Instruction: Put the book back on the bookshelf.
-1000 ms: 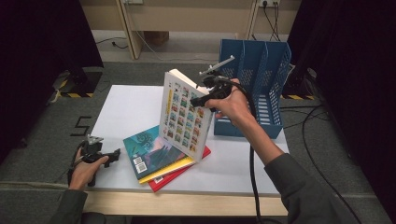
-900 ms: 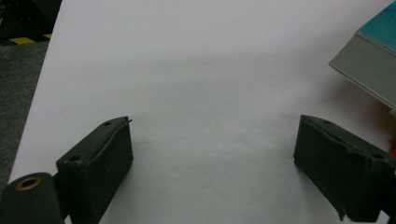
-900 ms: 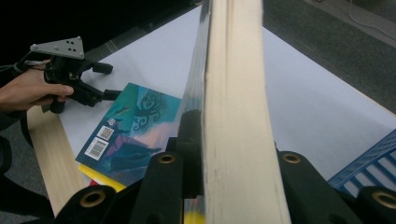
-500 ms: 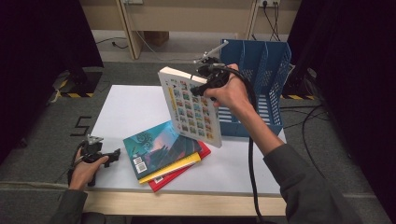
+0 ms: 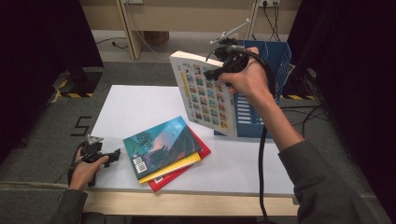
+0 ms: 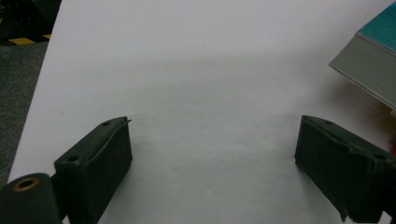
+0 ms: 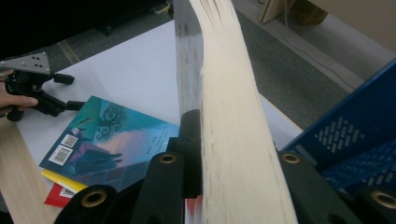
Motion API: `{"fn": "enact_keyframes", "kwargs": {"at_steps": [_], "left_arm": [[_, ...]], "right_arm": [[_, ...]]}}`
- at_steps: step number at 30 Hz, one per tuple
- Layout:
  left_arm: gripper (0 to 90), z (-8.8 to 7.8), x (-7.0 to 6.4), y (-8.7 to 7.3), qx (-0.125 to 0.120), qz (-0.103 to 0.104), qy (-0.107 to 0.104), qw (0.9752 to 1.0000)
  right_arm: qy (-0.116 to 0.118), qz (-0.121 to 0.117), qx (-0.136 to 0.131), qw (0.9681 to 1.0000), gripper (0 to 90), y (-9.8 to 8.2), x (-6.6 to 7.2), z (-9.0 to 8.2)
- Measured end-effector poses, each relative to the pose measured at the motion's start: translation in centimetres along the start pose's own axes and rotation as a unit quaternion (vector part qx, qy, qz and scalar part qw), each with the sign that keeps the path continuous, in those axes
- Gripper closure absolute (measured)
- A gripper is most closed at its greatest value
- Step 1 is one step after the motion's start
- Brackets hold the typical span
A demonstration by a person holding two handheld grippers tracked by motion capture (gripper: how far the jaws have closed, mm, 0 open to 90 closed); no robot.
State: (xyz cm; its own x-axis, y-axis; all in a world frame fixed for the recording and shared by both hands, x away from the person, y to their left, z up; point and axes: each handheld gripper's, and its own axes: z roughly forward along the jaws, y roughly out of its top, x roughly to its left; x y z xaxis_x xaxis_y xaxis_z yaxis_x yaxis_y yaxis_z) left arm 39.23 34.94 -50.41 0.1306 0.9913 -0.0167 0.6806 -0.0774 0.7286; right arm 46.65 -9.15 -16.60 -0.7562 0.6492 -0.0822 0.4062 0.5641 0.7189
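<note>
The book [image 5: 205, 95] has risen above the table, clenched edge-on in the right tool [image 5: 219, 70].

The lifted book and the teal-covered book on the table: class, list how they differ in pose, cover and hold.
The lifted book hangs tilted in the air, clamped in the right claw; the teal book lies flat on top of a stack, untouched. The lifted book's cover is a grid of small pictures; the teal book's is one illustration with a barcode. Both are closed paperbacks.
</note>
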Motion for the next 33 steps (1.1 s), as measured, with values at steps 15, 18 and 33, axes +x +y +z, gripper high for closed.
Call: {"fn": "enact_keyframes", "kwargs": {"at_steps": [15,18,33], "left_arm": [[9.5,0.0,0.0,0.0,0.000,0.000,0.001,1.0000],[9.4,0.0,0.0,0.0,0.000,0.000,0.001,1.0000],[9.1,0.0,0.0,0.0,0.000,0.000,0.000,1.0000]], "right_arm": [[-0.066,0.041,-0.023,0.9967,74.0,-1.0,-4.0,-4.8],[-0.085,0.056,-0.020,0.9946,74.0,-1.4,-5.4,-4.9],[-0.123,0.124,-0.012,0.9846,74.0,-2.6,-9.7,-1.4]]}}
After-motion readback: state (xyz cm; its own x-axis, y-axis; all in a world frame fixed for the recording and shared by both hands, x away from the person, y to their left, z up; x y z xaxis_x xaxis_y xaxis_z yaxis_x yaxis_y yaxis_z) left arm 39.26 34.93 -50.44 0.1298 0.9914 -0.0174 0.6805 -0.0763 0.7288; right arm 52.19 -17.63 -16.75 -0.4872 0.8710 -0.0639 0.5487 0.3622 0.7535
